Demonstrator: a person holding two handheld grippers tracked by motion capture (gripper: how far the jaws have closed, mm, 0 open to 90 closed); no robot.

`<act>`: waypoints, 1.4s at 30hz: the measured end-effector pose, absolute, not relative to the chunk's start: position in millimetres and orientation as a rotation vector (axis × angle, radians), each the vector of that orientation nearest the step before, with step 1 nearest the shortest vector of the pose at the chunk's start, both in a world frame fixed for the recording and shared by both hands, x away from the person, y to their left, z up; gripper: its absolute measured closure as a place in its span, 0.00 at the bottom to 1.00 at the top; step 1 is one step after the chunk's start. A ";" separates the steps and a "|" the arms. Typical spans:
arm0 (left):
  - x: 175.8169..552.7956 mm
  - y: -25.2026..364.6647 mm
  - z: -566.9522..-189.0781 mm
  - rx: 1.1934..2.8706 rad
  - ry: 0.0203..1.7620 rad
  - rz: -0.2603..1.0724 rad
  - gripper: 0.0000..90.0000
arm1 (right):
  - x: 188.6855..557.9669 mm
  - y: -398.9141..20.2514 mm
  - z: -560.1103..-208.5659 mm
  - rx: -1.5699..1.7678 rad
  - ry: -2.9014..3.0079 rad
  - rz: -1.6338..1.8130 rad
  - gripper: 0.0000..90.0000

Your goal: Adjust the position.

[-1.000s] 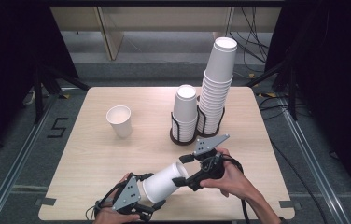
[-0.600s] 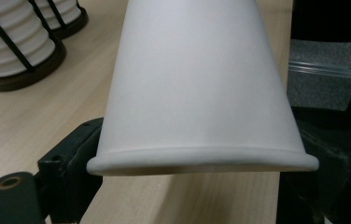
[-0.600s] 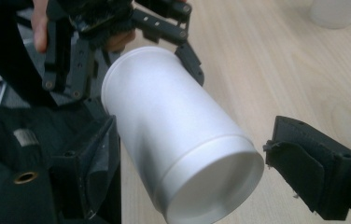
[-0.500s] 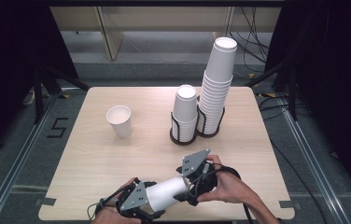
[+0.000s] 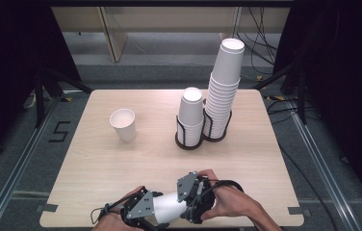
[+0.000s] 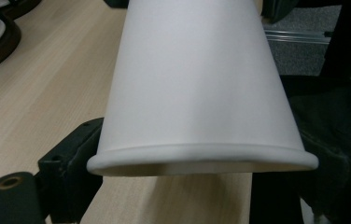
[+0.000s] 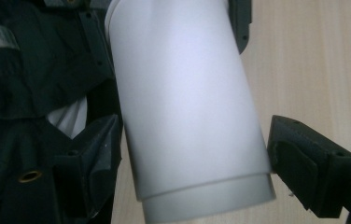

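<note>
White paper cups (image 5: 172, 208), nested one in another, lie on their side just above the near edge of the table (image 5: 97, 163), bridging the two tools. In the left gripper view the rolled rim of the outer cup (image 6: 201, 93) sits low between that tool's black jaws, and the left tool (image 5: 143, 211) is clenched on this rim end. The right tool (image 5: 191, 199) straddles the other end: in the right gripper view the stepped base of the inner cup (image 7: 187, 107) lies between the jaws, the left pad against its wall and the right pad just apart, so this tool is released. A single cup (image 5: 123, 124) stands upright farther back on the left, well apart from two holders with a short stack (image 5: 190, 118) and a tall stack (image 5: 223, 91).
</note>
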State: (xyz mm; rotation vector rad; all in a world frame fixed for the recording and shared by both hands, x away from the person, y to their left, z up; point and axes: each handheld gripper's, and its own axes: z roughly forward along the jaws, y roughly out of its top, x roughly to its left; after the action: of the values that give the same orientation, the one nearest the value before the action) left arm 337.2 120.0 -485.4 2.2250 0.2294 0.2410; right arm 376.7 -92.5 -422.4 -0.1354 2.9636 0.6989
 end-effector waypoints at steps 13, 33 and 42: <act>333.9 118.9 -482.2 2.225 0.180 0.234 0.13 | 365.7 -78.6 -436.9 -0.240 2.972 0.535 0.23; 339.2 128.4 -477.1 2.025 0.267 0.255 0.07 | 369.9 -85.8 -427.6 -0.216 2.921 0.612 0.24; 343.0 135.7 -473.4 1.881 0.359 0.265 0.09 | 384.0 -102.2 -412.9 -0.170 2.892 0.807 0.24</act>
State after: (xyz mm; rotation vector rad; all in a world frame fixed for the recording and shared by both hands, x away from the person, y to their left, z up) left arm 343.0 135.7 -473.4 1.8813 0.3594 0.2655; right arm 384.0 -102.2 -412.9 -0.1698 2.8916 0.8072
